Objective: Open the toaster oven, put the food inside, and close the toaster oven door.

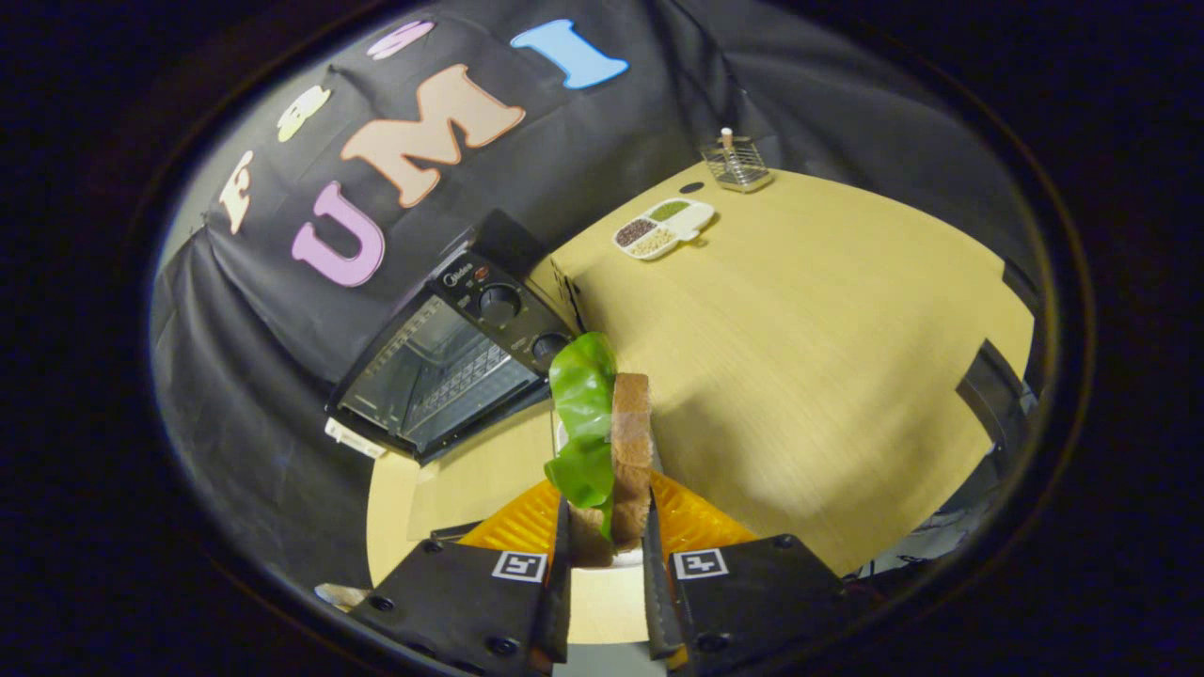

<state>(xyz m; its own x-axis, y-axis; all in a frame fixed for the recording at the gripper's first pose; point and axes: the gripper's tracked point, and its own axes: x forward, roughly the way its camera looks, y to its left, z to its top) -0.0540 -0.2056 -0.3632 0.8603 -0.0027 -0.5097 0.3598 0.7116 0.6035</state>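
Gripper view: the gripper (607, 550) has both fingers pressed on a sandwich (616, 451), brown bread with a green lettuce leaf, held up on its edge. Under it sits an orange tray (696, 522) on the wooden table (809, 376). Beyond the sandwich is the black toaster oven (451, 362), its door hanging open. Far back sit a split dish of seeds (663, 228) and a wire basket (736, 163).

tray (515, 528) mostly behind fingers (475, 602)
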